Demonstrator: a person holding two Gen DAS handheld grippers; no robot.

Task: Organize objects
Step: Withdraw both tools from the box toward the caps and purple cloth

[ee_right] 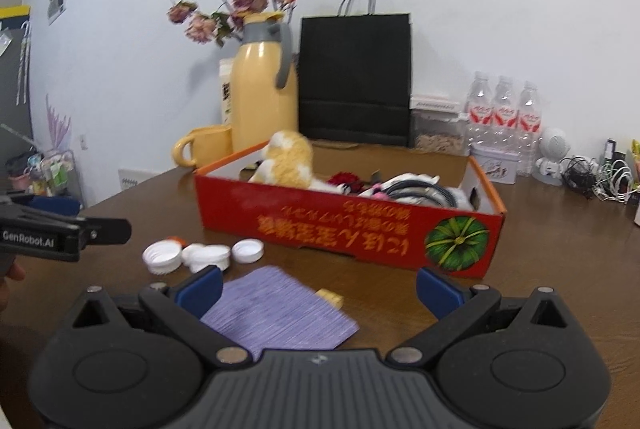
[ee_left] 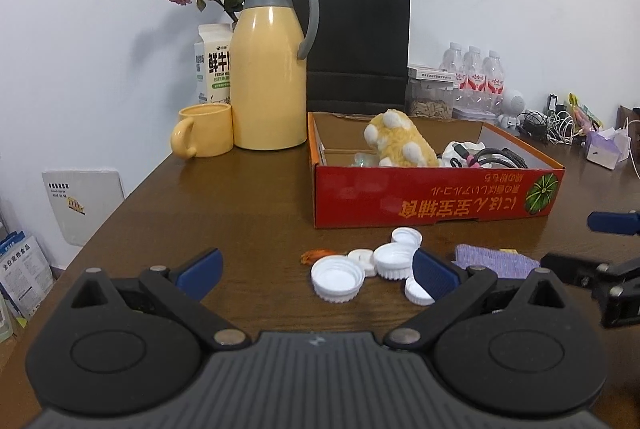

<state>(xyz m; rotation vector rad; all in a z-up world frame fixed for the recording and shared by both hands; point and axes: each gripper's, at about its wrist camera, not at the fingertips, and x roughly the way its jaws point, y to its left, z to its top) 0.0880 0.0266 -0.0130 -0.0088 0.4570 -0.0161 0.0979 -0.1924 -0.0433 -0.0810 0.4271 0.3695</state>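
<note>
Caps [ee_left: 362, 271] and a purple cloth [ee_right: 276, 309] lie loose on the table [ee_left: 240, 197] before the red box [ee_left: 436, 197]. Both the left gripper [ee_left: 316, 269] and right gripper [ee_right: 318, 287] hold their fingers spread wide, gripping nothing. Next, I judge, comes closing on a cap or the cloth and carrying it into the box.

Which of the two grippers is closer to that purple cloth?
Right. The right gripper hangs directly over the purple cloth; the left gripper sits beside it, over the white caps.
</note>
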